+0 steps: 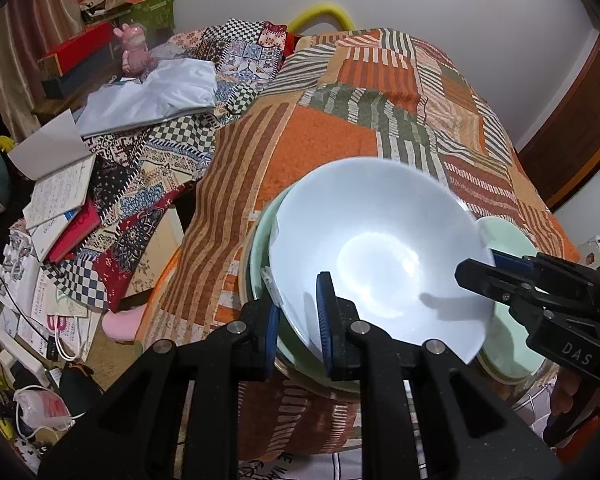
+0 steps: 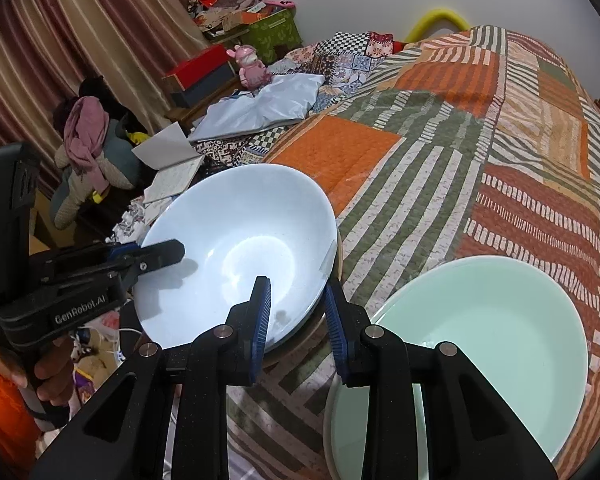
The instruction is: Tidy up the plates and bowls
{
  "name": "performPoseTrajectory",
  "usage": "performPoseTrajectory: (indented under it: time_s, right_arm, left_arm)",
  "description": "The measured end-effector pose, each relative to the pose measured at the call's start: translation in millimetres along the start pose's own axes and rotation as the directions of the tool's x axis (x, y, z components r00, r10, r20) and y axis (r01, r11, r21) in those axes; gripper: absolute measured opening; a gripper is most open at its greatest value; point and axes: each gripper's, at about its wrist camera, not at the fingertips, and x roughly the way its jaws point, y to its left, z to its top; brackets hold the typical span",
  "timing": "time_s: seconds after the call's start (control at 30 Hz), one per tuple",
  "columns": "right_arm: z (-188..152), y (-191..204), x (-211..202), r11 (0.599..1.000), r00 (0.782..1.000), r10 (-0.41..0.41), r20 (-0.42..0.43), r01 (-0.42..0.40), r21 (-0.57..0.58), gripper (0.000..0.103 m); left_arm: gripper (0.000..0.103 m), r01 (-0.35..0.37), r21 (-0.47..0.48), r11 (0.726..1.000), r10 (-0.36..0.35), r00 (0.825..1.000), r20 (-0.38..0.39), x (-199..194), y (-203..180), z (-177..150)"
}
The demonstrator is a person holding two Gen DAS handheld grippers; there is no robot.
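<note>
Left gripper (image 1: pixel 298 312) reaches in low from the left, its fingers straddling the white bowl's (image 1: pixel 376 256) near rim, apart. That bowl sits tilted in a pale green bowl (image 1: pixel 260 260) on the quilted bed (image 1: pixel 320 136). Right gripper (image 2: pixel 298 312) likewise straddles its rim, apart, beside a mint plate (image 2: pixel 496 332).

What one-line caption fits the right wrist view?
Both grippers, right and left, straddle the white bowl's rim beside a pale green plate on the patchwork quilt.
</note>
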Motion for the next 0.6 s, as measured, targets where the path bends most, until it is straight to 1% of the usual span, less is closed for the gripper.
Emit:
performPoseTrajectory:
  time_s: [0.2,0.33,0.57,0.6]
  right_arm:
    - [-5,-2,1,1.0,1.0,0.017,0.001,-0.017,0.006,0.026]
    - [-5,-5,-5,1.0,1.0,0.027,0.013,-0.027,0.012,0.026]
    - [-6,-10,-7,0.999,0.999,0.028,0.018,-0.029,0.027,0.027]
    - [-6,-11,-6,0.999,0.999,0.029,0.015,-0.029,0.032,0.027]
  left_arm:
    - [0.017,-0.012,0.004,1.0,0.013,1.0,-0.013,-3,0,3]
    - [0.017,-0.019,0.025,1.0,0.02,1.0,-0.013,-9,-2,6]
    - [0.018,-0.027,0.001,1.0,0.027,1.0,-0.005,-18,14,1]
    - [0.022,-0.026,-0.004,1.0,0.026,1.0,-0.007,-17,16,-1]
